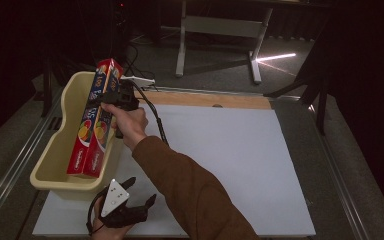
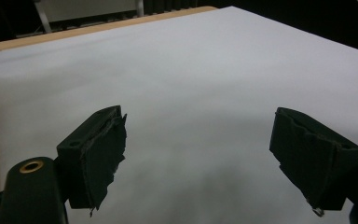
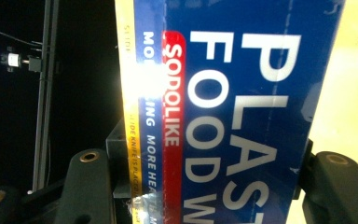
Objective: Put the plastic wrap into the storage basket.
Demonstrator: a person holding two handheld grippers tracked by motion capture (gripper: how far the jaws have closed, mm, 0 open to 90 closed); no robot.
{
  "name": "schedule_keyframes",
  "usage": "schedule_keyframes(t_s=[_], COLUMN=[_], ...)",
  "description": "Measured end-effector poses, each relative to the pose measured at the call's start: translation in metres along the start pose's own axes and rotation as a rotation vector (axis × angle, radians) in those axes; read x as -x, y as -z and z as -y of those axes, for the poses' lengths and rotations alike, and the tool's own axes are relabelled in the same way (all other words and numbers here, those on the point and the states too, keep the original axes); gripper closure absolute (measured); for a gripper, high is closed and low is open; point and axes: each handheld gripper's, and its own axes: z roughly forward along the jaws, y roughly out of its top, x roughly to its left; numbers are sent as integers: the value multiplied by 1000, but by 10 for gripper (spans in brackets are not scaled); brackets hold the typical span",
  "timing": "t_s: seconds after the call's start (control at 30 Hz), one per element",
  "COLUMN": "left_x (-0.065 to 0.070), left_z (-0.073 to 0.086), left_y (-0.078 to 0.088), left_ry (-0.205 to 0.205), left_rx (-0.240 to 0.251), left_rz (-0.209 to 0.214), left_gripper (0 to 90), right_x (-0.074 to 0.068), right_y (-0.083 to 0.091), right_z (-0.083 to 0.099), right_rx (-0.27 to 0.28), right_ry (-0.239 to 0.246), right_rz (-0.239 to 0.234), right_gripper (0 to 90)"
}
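Cardboard plastic-wrap box [image 1: 94, 120], red and blue, stood tilted in the cream tub [image 1: 55, 150], pinched across its width by our right gripper [image 1: 116, 97]; left gripper [image 1: 139, 192] idled, jaws spread, over the white mat [image 1: 230, 160]; placing step, we judged; next: lower, release.

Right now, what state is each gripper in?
Left gripper: open, nothing between the jaws, over the white mat.
Right gripper: shut on the wrap box, which is tilted in the tub.
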Motion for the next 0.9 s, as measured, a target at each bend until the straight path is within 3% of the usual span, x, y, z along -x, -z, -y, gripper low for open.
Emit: schedule_keyframes(t_s=[0.27, 0.6, 0.9], left_x=[-1, -2, -2], left_z=[0, 0, 0], left_y=[0, 1, 1], left_ry=[2, 1, 8], left_rx=[1, 4, 4], left_rz=[-1, -5, -5], left_gripper=[179, 179, 179], right_x=[3, 3, 7], right_y=[-7, -15, -21], right_z=[-1, 4, 8], right_rx=[12, -17, -30], right_ry=[5, 6, -28], right_rz=[50, 104, 139], right_gripper=[401, 396, 394])
